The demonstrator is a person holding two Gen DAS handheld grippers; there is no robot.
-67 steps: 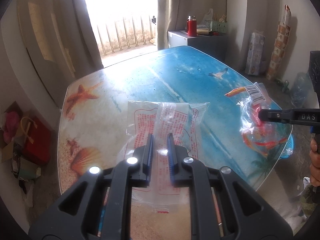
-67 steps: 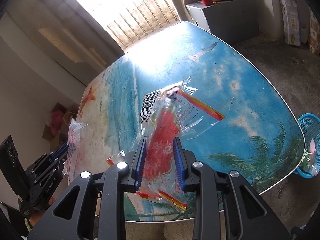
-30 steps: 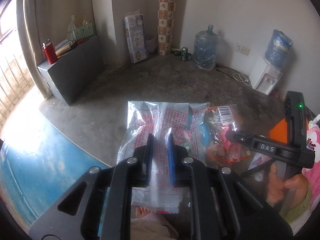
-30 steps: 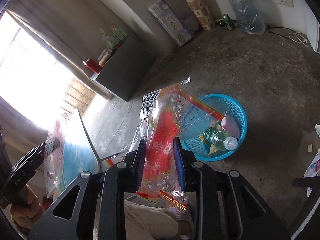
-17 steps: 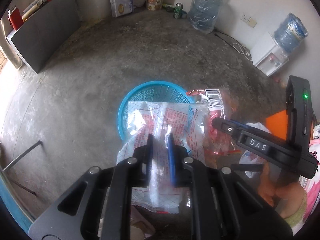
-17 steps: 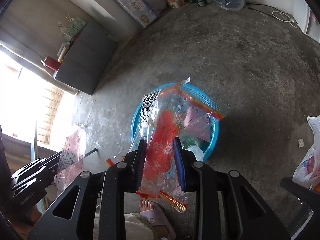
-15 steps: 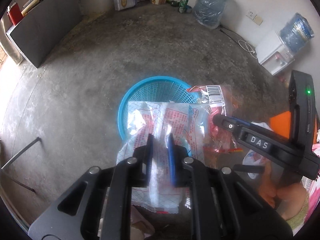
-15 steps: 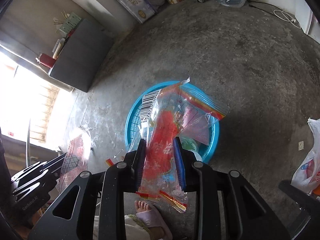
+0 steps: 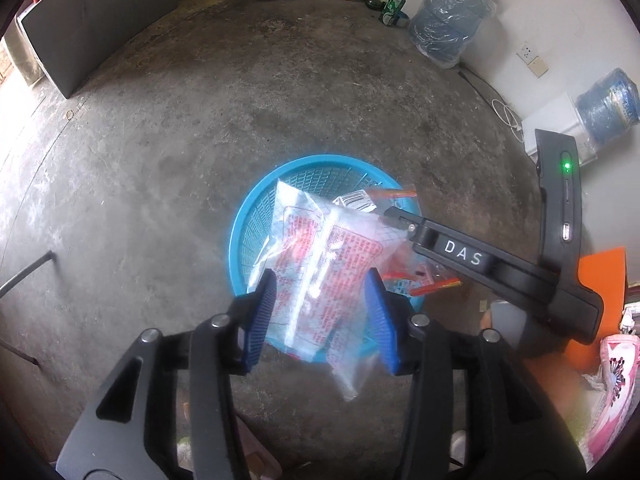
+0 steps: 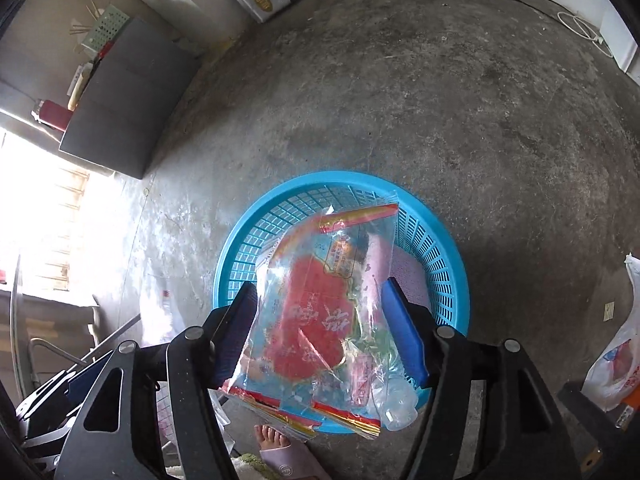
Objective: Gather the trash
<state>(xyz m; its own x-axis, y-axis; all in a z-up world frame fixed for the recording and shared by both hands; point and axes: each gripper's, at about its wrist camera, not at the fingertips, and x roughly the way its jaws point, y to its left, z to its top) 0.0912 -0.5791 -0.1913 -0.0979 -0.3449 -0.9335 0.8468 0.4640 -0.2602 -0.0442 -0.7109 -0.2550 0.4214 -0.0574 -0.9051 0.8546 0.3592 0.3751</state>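
A round blue plastic basket [image 9: 256,216] stands on the concrete floor; it also shows in the right wrist view [image 10: 436,236]. My left gripper [image 9: 322,322] is open, jaws wide apart above the basket, with a clear wrapper with red print [image 9: 320,264] loose between them, tilted over the basket. My right gripper [image 10: 320,332] is open too, with a clear wrapper with a red patch [image 10: 316,320] lying loose between the fingers over the basket. The right gripper's body shows in the left wrist view [image 9: 472,258], beside the basket.
A dark grey cabinet [image 9: 92,20] stands at the far left. Water jugs [image 9: 448,28] and cans stand by the back wall. A plastic bag [image 10: 616,364] lies right of the basket. A person's foot in a slipper [image 10: 280,452] is near the basket. A pink shoe [image 9: 612,392] lies at right.
Both grippers swung from the table to above the basket on the floor. Both jaws have opened, and both wrappers have come loose and tilted over the basket.
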